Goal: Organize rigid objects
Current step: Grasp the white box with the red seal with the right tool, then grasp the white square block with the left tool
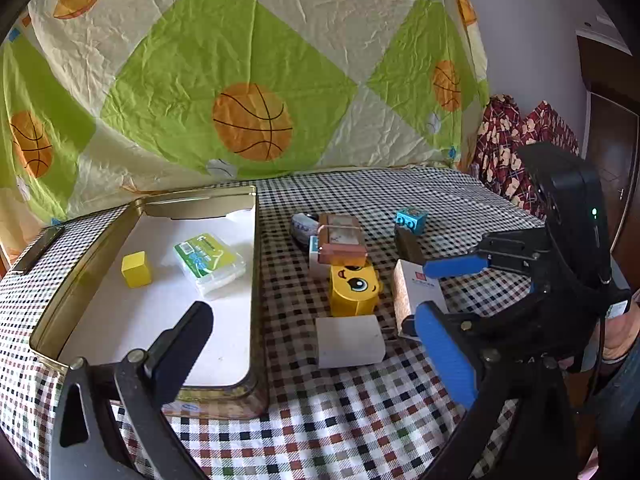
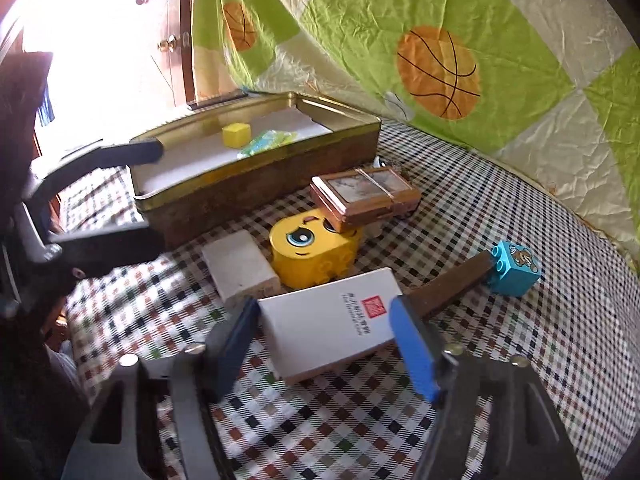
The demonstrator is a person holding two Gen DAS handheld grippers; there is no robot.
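White carton (image 2: 332, 320), on the checked desk (image 2: 520, 360) beside the tin tray (image 2: 256, 184): light, stiff, smooth; right gripper (image 2: 324, 344) jaws straddle its long sides, not visibly clamped; left gripper (image 1: 316, 344) jaws released.

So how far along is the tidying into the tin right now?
Done: yellow cube and green packet lie in the tin. In hand: right gripper straddles the white box, grip unclear. Left: yellow face block, blue brick, white block, and others.
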